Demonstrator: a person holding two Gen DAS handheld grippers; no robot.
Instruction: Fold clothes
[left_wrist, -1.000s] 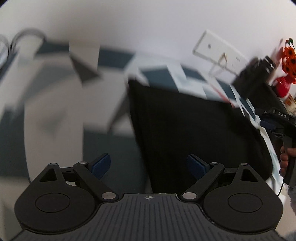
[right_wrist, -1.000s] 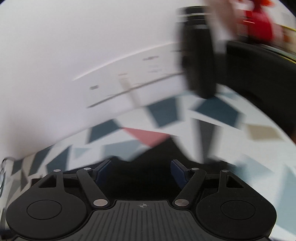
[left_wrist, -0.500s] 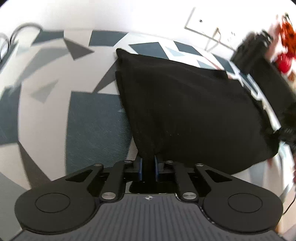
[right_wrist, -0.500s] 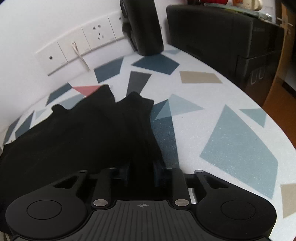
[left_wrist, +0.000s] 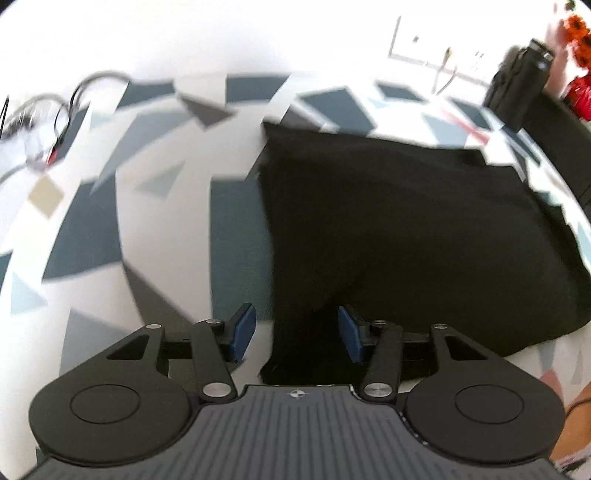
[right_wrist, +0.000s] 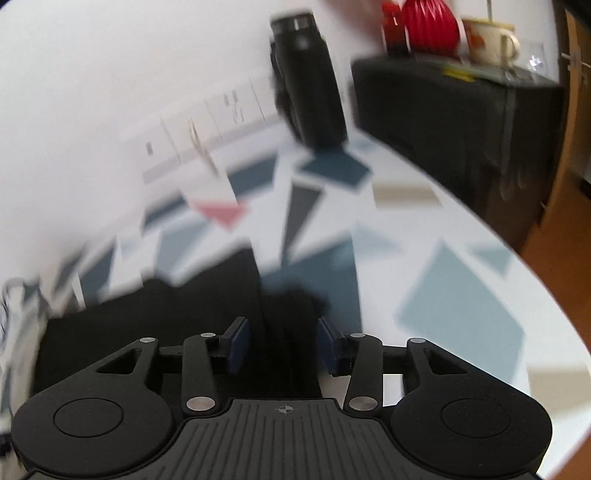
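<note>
A black garment (left_wrist: 406, 229) lies folded flat on the patterned table (left_wrist: 166, 229). My left gripper (left_wrist: 295, 334) is open, its blue pads (left_wrist: 243, 330) apart on either side of the garment's near left corner. In the right wrist view the same garment (right_wrist: 155, 317) lies at lower left, with a narrow dark part running between the fingers. My right gripper (right_wrist: 282, 347) is open over that near edge, pads (right_wrist: 236, 345) apart. Both views are blurred by motion.
A black cylinder (right_wrist: 306, 77) stands at the back by the wall sockets (right_wrist: 207, 122). A black box (right_wrist: 454, 122) at the right carries a red vase (right_wrist: 428, 22) and a mug (right_wrist: 491, 40). Cables (left_wrist: 48, 122) lie at far left. The table's right edge (right_wrist: 546, 280) drops off.
Half a second ago both grippers were shut on the garment's near edge. Now both have opened, let it go, and lifted slightly.
</note>
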